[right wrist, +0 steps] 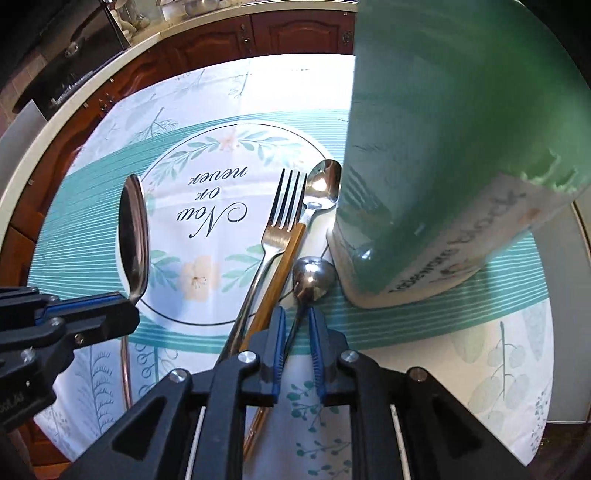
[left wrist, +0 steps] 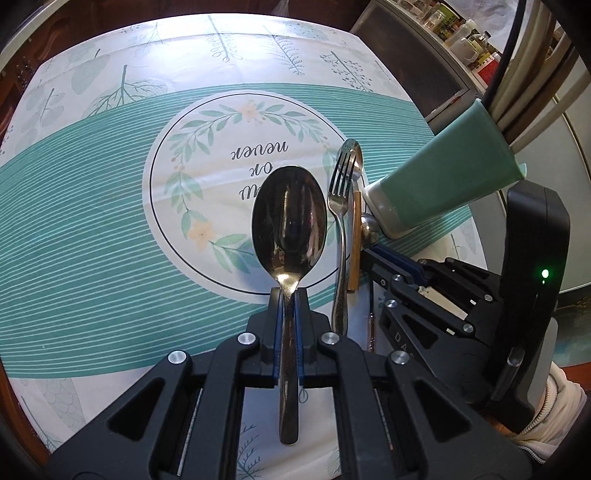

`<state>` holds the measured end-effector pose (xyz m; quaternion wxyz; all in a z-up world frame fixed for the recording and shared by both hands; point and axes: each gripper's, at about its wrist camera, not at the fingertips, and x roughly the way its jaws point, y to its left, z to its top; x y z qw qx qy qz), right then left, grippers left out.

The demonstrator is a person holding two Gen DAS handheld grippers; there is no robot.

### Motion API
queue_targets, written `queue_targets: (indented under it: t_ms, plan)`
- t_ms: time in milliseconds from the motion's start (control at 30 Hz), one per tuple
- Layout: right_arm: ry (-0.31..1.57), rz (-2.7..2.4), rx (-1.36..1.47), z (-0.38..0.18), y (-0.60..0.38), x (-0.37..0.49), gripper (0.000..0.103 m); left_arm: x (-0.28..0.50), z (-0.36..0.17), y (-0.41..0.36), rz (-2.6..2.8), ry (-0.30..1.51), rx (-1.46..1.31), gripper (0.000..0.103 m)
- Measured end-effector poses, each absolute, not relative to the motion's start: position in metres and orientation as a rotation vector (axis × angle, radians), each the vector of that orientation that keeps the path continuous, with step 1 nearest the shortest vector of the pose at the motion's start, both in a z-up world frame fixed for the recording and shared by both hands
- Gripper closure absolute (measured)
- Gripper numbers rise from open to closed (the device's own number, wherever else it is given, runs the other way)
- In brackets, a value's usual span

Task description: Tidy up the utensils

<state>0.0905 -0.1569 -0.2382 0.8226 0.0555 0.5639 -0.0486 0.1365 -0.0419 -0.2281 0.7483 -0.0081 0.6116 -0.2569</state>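
Note:
My left gripper (left wrist: 289,295) is shut on a large steel spoon (left wrist: 289,218), held above the tablecloth with its bowl pointing forward; it also shows in the right wrist view (right wrist: 133,236). A fork (right wrist: 280,229), a gold-handled spoon (right wrist: 322,186) and a small ladle-like spoon (right wrist: 313,277) lie on the cloth beside a green utensil holder (right wrist: 443,147). My right gripper (right wrist: 297,317) has its jaws partly open around the thin handle of the small spoon, with gaps on both sides. The fork (left wrist: 341,192) and holder (left wrist: 443,177) also show in the left wrist view.
A printed teal and white tablecloth (right wrist: 207,218) covers the round table. Dark wooden cabinets (right wrist: 221,40) stand behind it. A grey appliance (left wrist: 417,70) and a shelf of jars (left wrist: 461,29) are at the right in the left wrist view.

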Motion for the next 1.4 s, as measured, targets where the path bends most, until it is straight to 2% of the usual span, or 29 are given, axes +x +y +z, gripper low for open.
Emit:
queue_targets:
  t_ms: [100,300,500,567,600,767,867,1033,1200,1333,1400]
  plan:
    - [1.218,-0.065,0.132,-0.24,-0.152,0.094,0.098,0.137,-0.228,-0.042,-0.563,1.332,-0.015,0.1]
    - [1.218,0.112,0.272,-0.237,-0.158,0.079,0.1,0.119,-0.211,-0.041,-0.581,1.253,0.013,0.1]
    - [1.062,0.226,0.345,-0.206,-0.172,0.05,0.1,0.091,-0.179,-0.039,-0.607,1.11,0.031,0.1]
    - [0.985,0.275,0.368,-0.189,-0.18,0.039,0.1,0.078,-0.163,-0.04,-0.623,1.041,0.036,0.1]
    - [0.948,0.296,0.374,-0.179,-0.185,0.032,0.1,0.07,-0.154,-0.041,-0.632,0.999,0.038,0.103]
    - [0.758,0.366,0.387,-0.139,-0.203,0.005,0.1,0.035,-0.105,-0.053,-0.667,0.786,0.068,0.103]
    - [0.7,0.346,0.396,-0.126,-0.218,-0.003,0.1,0.029,-0.085,-0.069,-0.68,0.726,0.095,0.103]
    - [0.701,0.305,0.419,-0.131,-0.237,-0.004,0.1,0.039,-0.093,-0.096,-0.703,0.818,0.176,0.103]
    - [0.708,0.296,0.452,-0.139,-0.252,-0.012,0.1,0.051,-0.141,-0.12,-0.711,1.002,0.275,0.103]
    - [0.7,0.259,0.496,-0.148,-0.273,-0.021,0.1,0.05,-0.177,-0.143,-0.763,1.071,0.373,0.102]
    - [0.699,0.244,0.513,-0.152,-0.279,-0.023,0.1,0.049,-0.194,-0.158,-0.792,1.095,0.421,0.097]
